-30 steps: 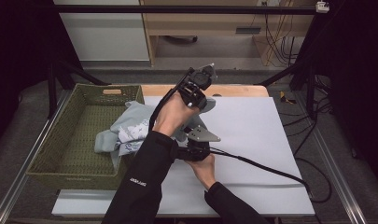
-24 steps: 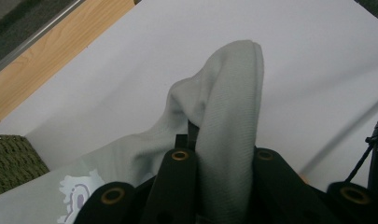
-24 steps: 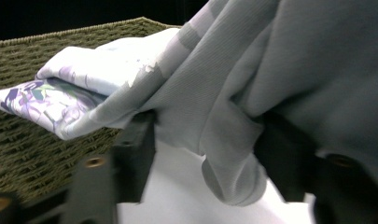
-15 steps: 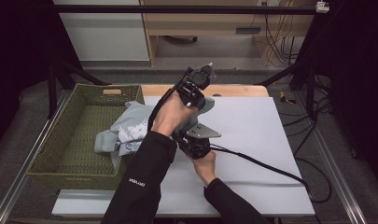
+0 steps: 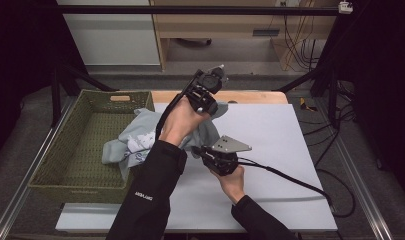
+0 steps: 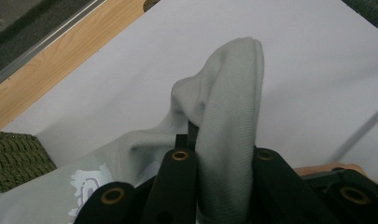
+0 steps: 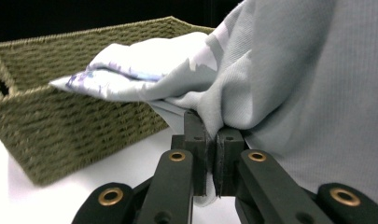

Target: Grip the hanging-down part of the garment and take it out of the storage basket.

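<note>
Nearest the person, the right gripper [image 5: 202,151] lies low over the white table [image 5: 290,150], its jaws pressed together on a thin fold of the pale grey printed T-shirt [image 5: 135,142]; in the right gripper view [image 7: 210,154] only the fabric's edge sits between the pads. That shallow bite looks the likeliest to fail: a pull away from the other hand could slide the cloth out. Farther off, the left gripper [image 5: 210,92] is raised above the table's far side, clamped on another bunch of the shirt, seen draped over its jaws in the left gripper view [image 6: 219,154]. The garment's far end hangs across the rim of the green woven basket [image 5: 60,150], where lifting could snag it or drag the basket.
</note>
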### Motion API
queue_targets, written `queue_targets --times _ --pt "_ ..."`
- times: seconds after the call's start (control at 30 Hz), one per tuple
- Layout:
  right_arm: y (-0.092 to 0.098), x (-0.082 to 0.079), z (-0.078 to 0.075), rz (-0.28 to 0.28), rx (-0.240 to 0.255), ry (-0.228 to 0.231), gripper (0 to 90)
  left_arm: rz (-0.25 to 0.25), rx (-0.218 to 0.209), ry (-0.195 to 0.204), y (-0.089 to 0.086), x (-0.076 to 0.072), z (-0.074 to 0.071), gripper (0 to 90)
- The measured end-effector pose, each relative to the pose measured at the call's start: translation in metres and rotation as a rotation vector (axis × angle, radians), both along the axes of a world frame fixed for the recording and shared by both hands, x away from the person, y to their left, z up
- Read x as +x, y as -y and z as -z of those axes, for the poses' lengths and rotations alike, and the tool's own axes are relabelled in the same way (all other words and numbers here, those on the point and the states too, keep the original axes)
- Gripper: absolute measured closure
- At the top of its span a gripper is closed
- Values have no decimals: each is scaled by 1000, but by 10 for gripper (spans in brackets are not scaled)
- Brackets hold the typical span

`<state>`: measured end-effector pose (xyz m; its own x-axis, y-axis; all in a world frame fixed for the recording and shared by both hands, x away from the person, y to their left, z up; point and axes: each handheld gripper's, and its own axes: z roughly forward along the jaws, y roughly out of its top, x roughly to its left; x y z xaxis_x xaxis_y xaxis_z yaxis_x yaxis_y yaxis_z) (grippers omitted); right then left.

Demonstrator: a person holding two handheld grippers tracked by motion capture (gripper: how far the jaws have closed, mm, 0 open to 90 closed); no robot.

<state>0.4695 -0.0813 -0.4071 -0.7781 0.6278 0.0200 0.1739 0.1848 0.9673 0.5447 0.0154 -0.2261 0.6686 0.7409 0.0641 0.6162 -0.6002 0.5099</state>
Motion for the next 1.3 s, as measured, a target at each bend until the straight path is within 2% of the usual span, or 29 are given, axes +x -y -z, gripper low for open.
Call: queue_targets --times 0.03,0.17,0.2,0.23,0.27,0.33,0.43,0.47,0.53,0.63,0.73,0.9,0.93,0.97,1.0,1.03,1.1,1.13,1.17,1.2,1.3 --pt "5 -6 -2 0 -15 3 870 -1 -2 1 0 0 -1 837" --pt "17 -13 -5 5 -22 23 871 -5 0 4 -3 0 -2 837" --pt "30 -14 -8 5 -28 46 871 -4 -3 4 -3 0 -2 837" --pt "30 -14 -8 5 -28 46 871 -6 -4 4 -2 0 -2 837" --pt "33 -16 -9 16 -8 27 871 -5 -3 4 -2 -1 -2 837" --pt "50 -21 -13 31 -20 40 871 -3 -2 2 -1 -1 -2 837" --pt "62 -24 -15 42 -21 44 871 -2 2 0 0 0 -2 837" --pt "76 -29 -17 57 -21 49 871 -1 4 -3 2 -1 -2 837" --pt "80 -30 -17 54 -15 50 870 14 15 -11 3 -1 -2 838" --pt "100 -36 -21 80 -19 66 870 34 29 -20 8 -1 -1 837" --pt "121 -40 -26 130 11 72 870 50 26 -25 15 -1 0 838" --pt "132 -41 -27 156 30 69 867 73 37 -29 24 -1 2 837" --pt "133 -40 -25 149 20 59 863 73 37 -29 25 -1 3 837" --pt "131 -38 -19 125 3 26 846 75 37 -30 26 -1 3 837" --pt "131 -38 -19 125 3 26 846 77 38 -31 27 -1 4 837" --pt "129 -39 -13 117 -7 25 792 82 44 -31 27 -2 5 837" --pt "128 -39 -11 109 6 15 757 87 54 -31 26 -1 7 837" --pt "129 -39 -10 100 20 7 700 76 39 -28 25 -1 8 837" --pt "129 -40 -9 97 33 5 653 79 44 -29 24 -1 9 837" --pt "132 -42 -9 94 58 20 553 75 36 -28 23 -1 9 837" --pt "138 -47 -10 124 94 39 389 64 33 -31 19 1 12 837"
